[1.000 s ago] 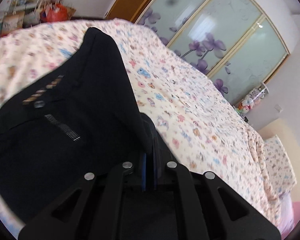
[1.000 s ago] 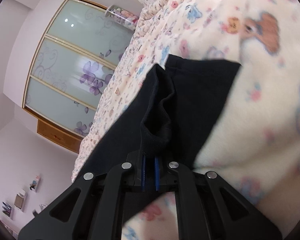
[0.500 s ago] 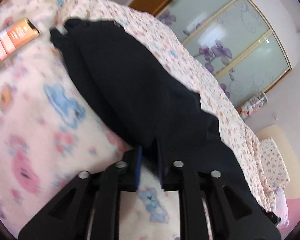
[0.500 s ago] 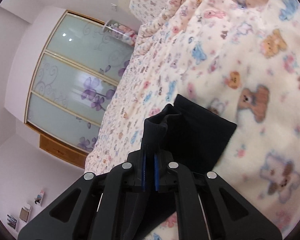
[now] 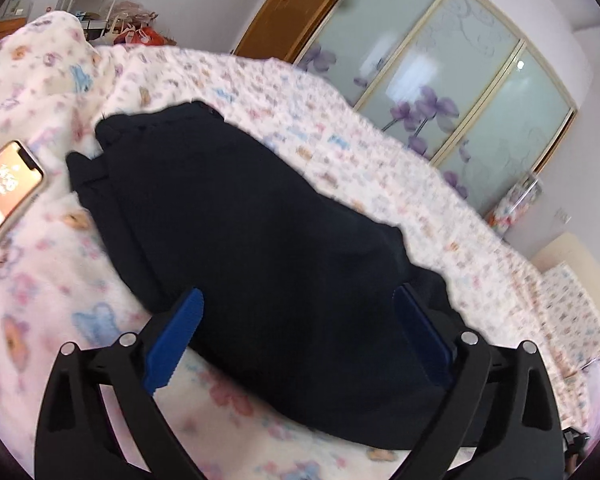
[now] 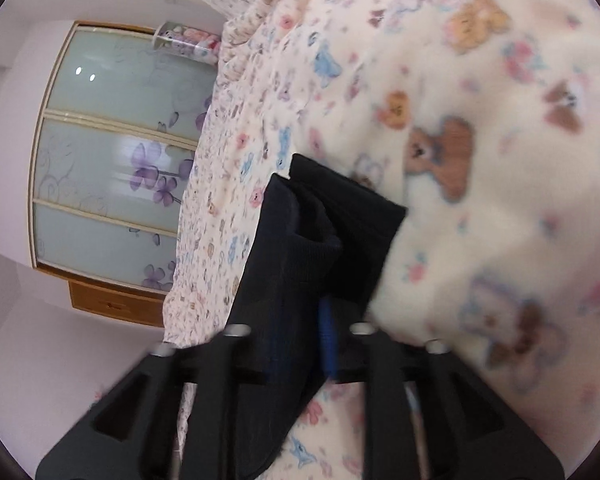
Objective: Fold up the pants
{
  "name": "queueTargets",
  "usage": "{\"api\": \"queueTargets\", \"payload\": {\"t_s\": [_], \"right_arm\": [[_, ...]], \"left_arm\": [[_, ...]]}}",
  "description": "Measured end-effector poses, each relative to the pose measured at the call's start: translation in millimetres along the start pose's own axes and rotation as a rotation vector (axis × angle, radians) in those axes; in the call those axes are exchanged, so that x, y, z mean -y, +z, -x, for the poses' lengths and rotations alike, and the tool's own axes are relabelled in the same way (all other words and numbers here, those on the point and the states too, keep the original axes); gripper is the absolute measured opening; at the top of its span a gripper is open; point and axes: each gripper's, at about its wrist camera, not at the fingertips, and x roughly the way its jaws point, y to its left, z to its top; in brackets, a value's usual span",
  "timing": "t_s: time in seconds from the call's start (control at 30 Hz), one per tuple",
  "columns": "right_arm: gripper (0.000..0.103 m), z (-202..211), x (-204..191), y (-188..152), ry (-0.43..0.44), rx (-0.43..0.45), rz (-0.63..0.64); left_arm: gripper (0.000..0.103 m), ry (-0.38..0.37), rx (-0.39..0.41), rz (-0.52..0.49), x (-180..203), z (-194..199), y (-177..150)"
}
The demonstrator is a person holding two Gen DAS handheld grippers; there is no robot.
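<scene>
- Pants (image 5: 256, 236): black, folded into a thick stack, flat on the bear-print blanket (image 5: 36, 320). In the left wrist view they lie straight ahead of the left gripper (image 5: 300, 336) and reach in between its fingers.
- Left gripper: jaws opening, now spread wide; blue pads (image 5: 176, 336) stand clear on either side of the near edge of the cloth, not pressing it.
- Right gripper (image 6: 300, 340): jaws opening, about halfway; the ribbed cuff (image 6: 296, 256) of the pants still hangs between the fingers. Picture is blurred; pads look apart from the cloth.
- Edges: far end of the pants, with the waistband, lies near a phone (image 5: 8, 188) at the left. Open blanket to the right of the cuff and beyond the stack. Wardrobe (image 5: 440, 72) with glass doors stands past the bed's far edge.
- Writing: phone screen is lit orange; text too small to read.
</scene>
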Motion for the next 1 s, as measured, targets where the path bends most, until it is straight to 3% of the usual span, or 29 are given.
{"api": "queueTargets", "payload": {"t_s": [0.1, 0.27, 0.33, 0.37, 0.4, 0.43, 0.53, 0.6, 0.67, 0.73, 0.77, 0.83, 0.9, 1.0], "right_arm": [[0.058, 6.3, -10.9, 2.0, 0.028, 0.018, 0.035], [0.054, -11.8, -16.9, 1.7, -0.153, -0.008, 0.070], [0.045, -18.1, -15.0, 1.3, -0.194, -0.009, 0.081], [0.034, -22.6, -14.3, 1.6, -0.226, -0.008, 0.094], [0.010, -26.2, -14.8, 2.6, -0.237, -0.008, 0.107], [0.006, -30.0, -18.1, 4.4, -0.229, -0.016, 0.132], [0.004, -21.6, -55.6, 11.6, -0.131, 0.075, 0.279], [0.004, -4.2, -87.2, 15.5, -0.009, 0.169, 0.381], [0.004, 9.6, -92.3, 17.3, 0.020, 0.247, 0.413], [0.004, 12.3, -70.8, 19.9, -0.054, 0.273, 0.366], [0.004, 4.2, -43.6, 21.0, -0.159, 0.225, 0.311], [0.004, -6.0, -9.7, 18.5, -0.262, 0.151, 0.258], [0.004, -4.0, 14.1, 11.2, -0.251, 0.123, 0.243], [0.009, 5.6, 6.6, 9.4, -0.273, 0.087, 0.275]], "left_arm": [[0.101, 0.032, 0.012, -0.053, 1.0, -12.0, -11.7], [0.101, 0.081, 0.039, -0.123, 5.2, -12.9, -25.3], [0.101, 0.065, 0.039, -0.106, 1.0, -13.0, -24.2], [0.101, 0.059, 0.041, -0.101, 0.0, -13.3, -24.3], [0.101, 0.055, 0.043, -0.099, -0.3, -13.0, -24.1], [0.101, 0.053, 0.045, -0.097, -0.4, -12.5, -24.2], [0.101, 0.054, 0.049, -0.097, 0.8, -11.3, -23.2], [0.101, 0.044, 0.064, -0.100, 3.4, -8.0, -23.3], [0.101, 0.026, 0.089, -0.105, 5.2, -3.7, -24.9], [0.101, 0.018, 0.098, -0.107, 5.7, -2.3, -26.0], [0.101, 0.026, 0.088, -0.095, 3.4, -4.4, -25.9], [0.101, 0.019, 0.074, -0.073, -0.9, -7.1, -24.7], [0.101, 0.011, 0.073, -0.062, -3.8, -7.3, -23.7], [0.101, 0.010, 0.070, -0.061, -4.1, -8.1, -24.2]]}}
